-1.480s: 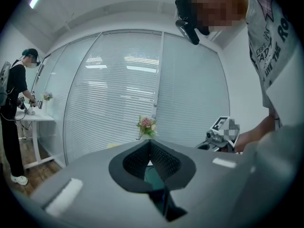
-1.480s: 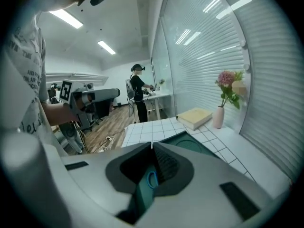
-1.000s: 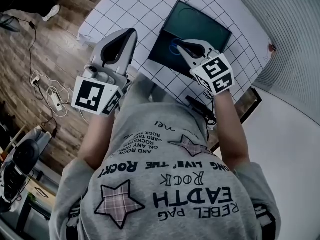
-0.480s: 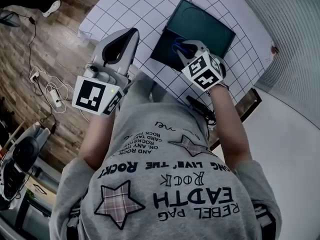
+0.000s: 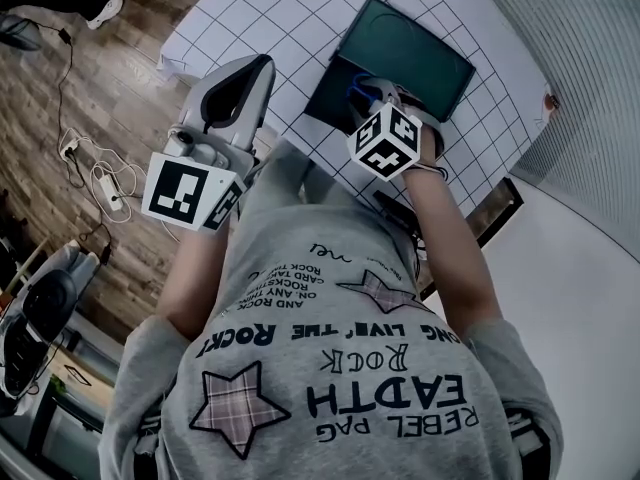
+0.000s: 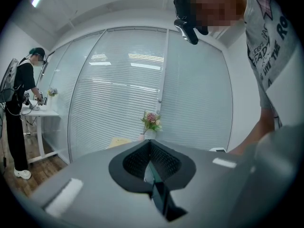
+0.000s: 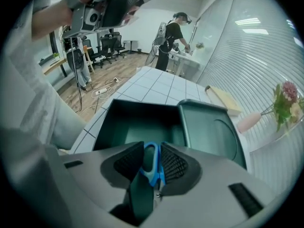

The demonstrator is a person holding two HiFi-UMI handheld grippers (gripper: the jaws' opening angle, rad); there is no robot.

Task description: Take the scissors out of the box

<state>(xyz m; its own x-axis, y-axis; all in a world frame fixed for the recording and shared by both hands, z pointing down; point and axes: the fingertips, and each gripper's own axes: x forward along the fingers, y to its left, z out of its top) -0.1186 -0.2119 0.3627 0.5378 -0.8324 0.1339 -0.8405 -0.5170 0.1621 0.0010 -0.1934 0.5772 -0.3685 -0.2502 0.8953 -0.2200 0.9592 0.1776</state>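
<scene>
— Right gripper [image 7: 152, 152]?
— Clamped shut on the scissors [image 7: 151, 169]. Pinches the blue handle loop between the ribbed pads [image 7: 174, 165], with the loop's end poking out past the tips. Hides the blades entirely.

— And the box [image 7: 137, 120]?
— Just beyond the jaws and below them. Dark green, open, resting on the white gridded table [image 5: 270, 18]. Lid [image 7: 211, 137] laid open, touching its right side.

— Seen from the head view?
— Hovers over the box's near corner, with a sliver of blue showing at the tips. Hard to tell whether lifted clear of the rim or not.

— Left gripper [image 5: 242, 76]?
— Well apart from the box, off to the left over the table's near edge. Jaws pressed together on nothing, aimed at the window blinds [image 6: 118, 94].
</scene>
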